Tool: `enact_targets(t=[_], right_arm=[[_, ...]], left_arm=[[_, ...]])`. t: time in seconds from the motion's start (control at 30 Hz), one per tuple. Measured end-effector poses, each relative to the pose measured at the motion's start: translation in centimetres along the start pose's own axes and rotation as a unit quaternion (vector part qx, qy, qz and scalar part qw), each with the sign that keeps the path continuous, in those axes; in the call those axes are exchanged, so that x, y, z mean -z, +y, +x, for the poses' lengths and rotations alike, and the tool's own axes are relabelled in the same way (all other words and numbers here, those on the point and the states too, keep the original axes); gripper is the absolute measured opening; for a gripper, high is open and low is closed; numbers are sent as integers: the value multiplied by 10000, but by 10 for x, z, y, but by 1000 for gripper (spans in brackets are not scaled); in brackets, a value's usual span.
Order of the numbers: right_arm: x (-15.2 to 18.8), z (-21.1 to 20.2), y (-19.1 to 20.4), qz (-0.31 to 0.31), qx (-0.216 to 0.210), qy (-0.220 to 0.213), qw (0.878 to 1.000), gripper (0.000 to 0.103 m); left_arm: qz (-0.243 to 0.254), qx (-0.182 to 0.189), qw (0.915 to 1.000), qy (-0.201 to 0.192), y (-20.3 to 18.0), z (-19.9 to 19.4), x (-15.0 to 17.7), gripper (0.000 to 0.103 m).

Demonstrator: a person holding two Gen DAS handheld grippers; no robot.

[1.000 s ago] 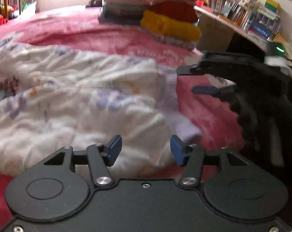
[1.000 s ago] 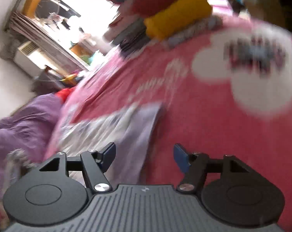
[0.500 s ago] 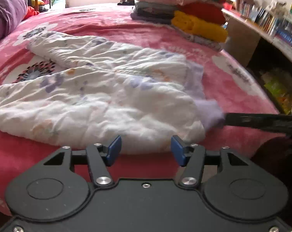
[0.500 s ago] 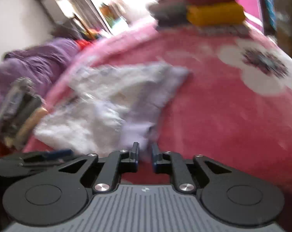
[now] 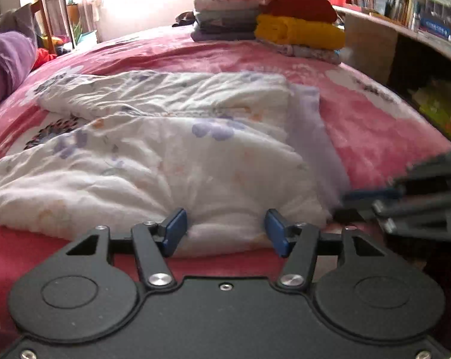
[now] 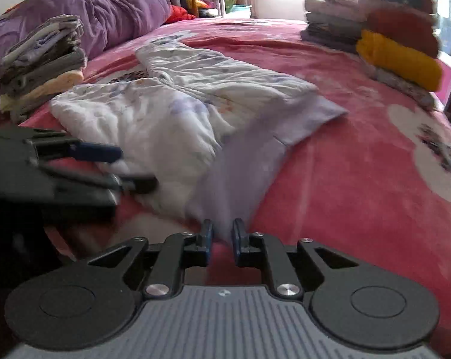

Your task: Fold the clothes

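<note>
Since half a second earlier my left gripper had dropped in close: the near hem of the white floral garment now sat between its spread blue fingertips, not pinched. My right gripper had kept its jaws nearly pressed together on the lilac corner of that garment.

Surroundings: pink flowered bedspread under everything. A stack of folded clothes, with yellow and red pieces, stood at the far right. A second folded pile lay at the left, beside a purple quilt. Bookshelf along the right wall. Nothing stood between either gripper and the cloth.

The garment lay crumpled mid-bed, running from far left to the near edge. In the right wrist view the left gripper showed blurred at the left; I could not make out the pinch point itself, as the cloth there was smeared.
</note>
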State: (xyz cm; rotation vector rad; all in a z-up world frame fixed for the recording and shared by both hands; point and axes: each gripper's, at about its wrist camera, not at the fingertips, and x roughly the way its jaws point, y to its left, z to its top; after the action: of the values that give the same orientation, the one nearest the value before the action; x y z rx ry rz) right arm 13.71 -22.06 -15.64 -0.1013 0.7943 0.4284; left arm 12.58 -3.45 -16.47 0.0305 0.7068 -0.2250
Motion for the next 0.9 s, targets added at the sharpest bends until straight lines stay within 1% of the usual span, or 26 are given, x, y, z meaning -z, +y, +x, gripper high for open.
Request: enact_targets(t=[0.1, 0.17, 0.23, 0.27, 0.3, 0.33, 0.37, 0.4, 0.43, 0.47, 0.5, 0.53, 0.57, 0.6, 0.63, 0.67, 0.73, 0.77, 0.83, 0.9], right_arm=[[9, -25, 0, 99, 114, -527, 9985, 15], [5, -34, 9, -111, 209, -1027, 9944, 18], [-3, -35, 19, -344, 234, -1517, 9876, 28], [-6, -29, 24, -480, 217, -1611, 9855, 42], [-7, -19, 30, -634, 187, -1554, 9856, 56], [-9, -4, 35, -774, 188, -1275, 9886, 59], [-8, 14, 40, -880, 249, -815, 9925, 55], [-2, 24, 42, -973, 330, -568, 9931, 53], [1, 28, 43, -1017, 380, -404, 9933, 53], [0, 23, 43, -990, 382, -363, 9937, 52], [-2, 17, 42, -932, 373, -407, 9941, 50], [-5, 7, 40, -832, 349, -574, 9943, 45], [-8, 0, 40, -831, 367, -751, 9930, 45], [-10, -6, 44, -978, 447, -942, 9897, 45], [-12, -7, 50, -1142, 502, -1096, 9861, 45], [-14, -3, 59, -1337, 494, -1179, 9827, 45], [-17, 7, 73, -1714, 400, -1179, 9773, 45], [-19, 12, 80, -1868, 357, -1140, 9751, 45], [-27, 24, 90, -1896, 228, -1045, 9760, 45], [-33, 35, 91, -1699, 169, -943, 9808, 47]], left_arm=[[-234, -1, 9994, -243, 8, -13, 5, 57], [-389, 1, 9985, -389, 14, -21, 8, 57], [-448, 53, 9983, -377, 21, -18, 13, 58], [-380, 89, 9989, -255, 23, -14, 14, 59], [-308, 131, 9993, -158, 24, -11, 15, 60], [-228, 189, 9995, -132, 25, -11, 16, 60], [-208, 255, 9994, -140, 28, -12, 16, 60], [-359, 346, 9985, -244, 33, -16, 15, 60], [-536, 411, 9970, -384, 40, -22, 13, 60], [-744, 373, 9945, -635, 49, -29, 10, 60], [-824, 257, 9922, -898, 58, -34, 9, 60], [-910, 125, 9893, -1130, 68, -38, 9, 60], [-1011, -49, 9867, -1274, 80, -38, 10, 61], [-1176, -225, 9842, -1302, 93, -35, 12, 64], [-1528, -407, 9824, -996, 112, -22, 14, 65], [-1828, -504, 9789, -759, 128, -12, 15, 65], [-2135, -196, 9743, -695, 149, -7, 16, 64], [-2262, -76, 9714, -724, 158, -7, 15, 63], [-2333, -55, 9660, -1115, 164, -18, 2, 64], [-2161, -183, 9672, -1322, 171, -18, -9, 64]])
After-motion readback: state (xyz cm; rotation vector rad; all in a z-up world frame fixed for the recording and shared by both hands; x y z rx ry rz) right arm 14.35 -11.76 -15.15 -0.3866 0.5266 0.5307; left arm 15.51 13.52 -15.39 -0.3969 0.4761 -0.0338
